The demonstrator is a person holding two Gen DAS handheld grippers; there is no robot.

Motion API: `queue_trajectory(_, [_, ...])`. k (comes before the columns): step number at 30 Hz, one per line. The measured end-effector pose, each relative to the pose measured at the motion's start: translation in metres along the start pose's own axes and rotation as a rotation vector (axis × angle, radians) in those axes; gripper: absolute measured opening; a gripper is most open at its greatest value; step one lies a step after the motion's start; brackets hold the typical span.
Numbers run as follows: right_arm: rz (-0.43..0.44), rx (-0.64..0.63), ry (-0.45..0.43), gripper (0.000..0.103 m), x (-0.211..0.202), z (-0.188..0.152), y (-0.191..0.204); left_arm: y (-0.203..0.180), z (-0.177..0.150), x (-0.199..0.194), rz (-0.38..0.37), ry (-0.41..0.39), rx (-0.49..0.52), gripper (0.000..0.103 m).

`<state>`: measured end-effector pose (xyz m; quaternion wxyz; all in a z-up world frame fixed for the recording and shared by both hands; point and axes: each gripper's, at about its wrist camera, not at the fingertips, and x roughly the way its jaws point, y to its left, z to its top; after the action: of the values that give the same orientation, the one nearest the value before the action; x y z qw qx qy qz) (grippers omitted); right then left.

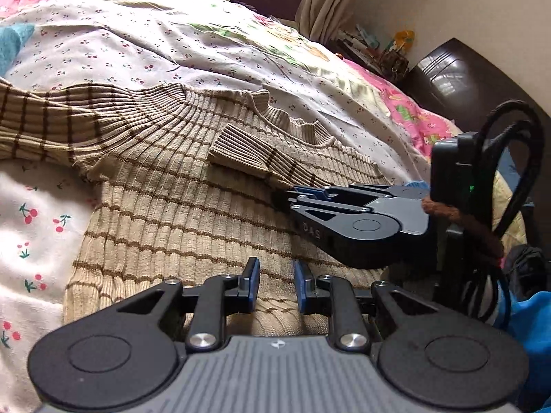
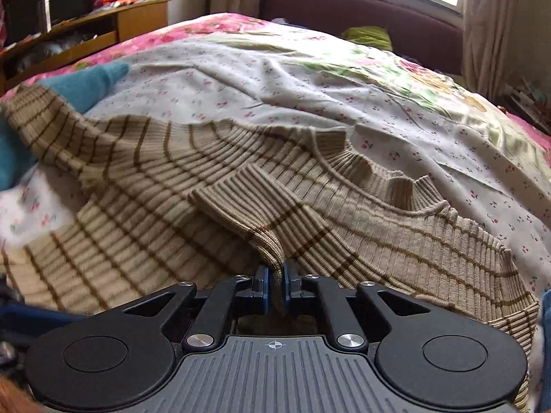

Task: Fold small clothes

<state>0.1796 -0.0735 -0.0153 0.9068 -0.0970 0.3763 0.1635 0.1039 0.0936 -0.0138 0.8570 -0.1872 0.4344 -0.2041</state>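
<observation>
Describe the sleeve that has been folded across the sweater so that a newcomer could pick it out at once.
On the bed's cherry-print sheet lies a beige ribbed sweater with thin brown stripes. The folded sleeve crosses its chest just below the neckline, its plain ribbed cuff pointing left. Unlike the other sleeve, which stretches away to the left, this one is pinched in the right gripper.

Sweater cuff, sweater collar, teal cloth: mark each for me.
sweater cuff [image 2: 237, 192]: right wrist view, ribbed end of the folded-over sleeve.
sweater collar [image 2: 375, 168]: right wrist view, ribbed neckline edge.
teal cloth [image 2: 93, 81]: right wrist view, its upper tip.
</observation>
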Motion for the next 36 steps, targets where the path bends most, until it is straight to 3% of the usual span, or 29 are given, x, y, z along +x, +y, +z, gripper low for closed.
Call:
queue_trajectory(5, [0.055, 0.023, -0.09, 0.008, -0.011, 0.027, 0.005, 0.003, 0.0, -0.005, -0.013, -0.023, -0.016, 0.032])
queue_trajectory(9, [0.116, -0.086, -0.053, 0.008, 0.004, 0.02, 0.033, 0.005, 0.001, -0.008, -0.012, -0.031, -0.03, 0.032])
queue_trajectory(11, [0.151, -0.097, -0.02, 0.014, 0.013, 0.015, 0.036, 0.005, 0.0, -0.01, -0.006, -0.033, -0.031, 0.032])
queue_trajectory(13, [0.169, -0.075, 0.002, 0.014, 0.017, 0.014, 0.031, 0.005, -0.001, -0.01, 0.009, -0.029, -0.028, 0.032])
queue_trajectory(19, [0.219, 0.062, -0.056, 0.019, -0.021, 0.014, -0.009, 0.004, 0.005, -0.012, 0.0, -0.012, -0.03, 0.032])
queue_trajectory(21, [0.186, 0.112, -0.075, 0.022, -0.036, 0.007, -0.032, 0.002, 0.013, -0.012, -0.015, -0.013, -0.026, 0.032])
queue_trajectory(23, [0.1, 0.161, -0.08, 0.022, -0.043, -0.003, -0.059, -0.004, 0.023, -0.012, -0.001, -0.028, 0.018, 0.033])
queue_trajectory(26, [-0.08, 0.25, -0.043, 0.022, -0.039, -0.023, -0.104, -0.014, 0.043, 0.001, 0.023, -0.037, 0.089, 0.033])
queue_trajectory(29, [-0.286, 0.329, 0.057, 0.019, -0.022, -0.05, -0.146, -0.016, 0.06, 0.031, 0.035, -0.016, 0.113, 0.034])
queue_trajectory(31, [-0.248, 0.417, 0.049, 0.019, -0.023, -0.065, -0.168, -0.012, 0.065, 0.058, 0.092, 0.004, 0.121, 0.034])
queue_trajectory(33, [-0.229, 0.445, 0.041, 0.019, -0.027, -0.068, -0.175, 0.002, 0.063, 0.083, 0.136, 0.064, 0.067, 0.034])
queue_trajectory(36, [-0.234, 0.436, 0.043, 0.02, -0.025, -0.065, -0.173, 0.018, 0.053, 0.086, 0.093, 0.062, 0.006, 0.037])
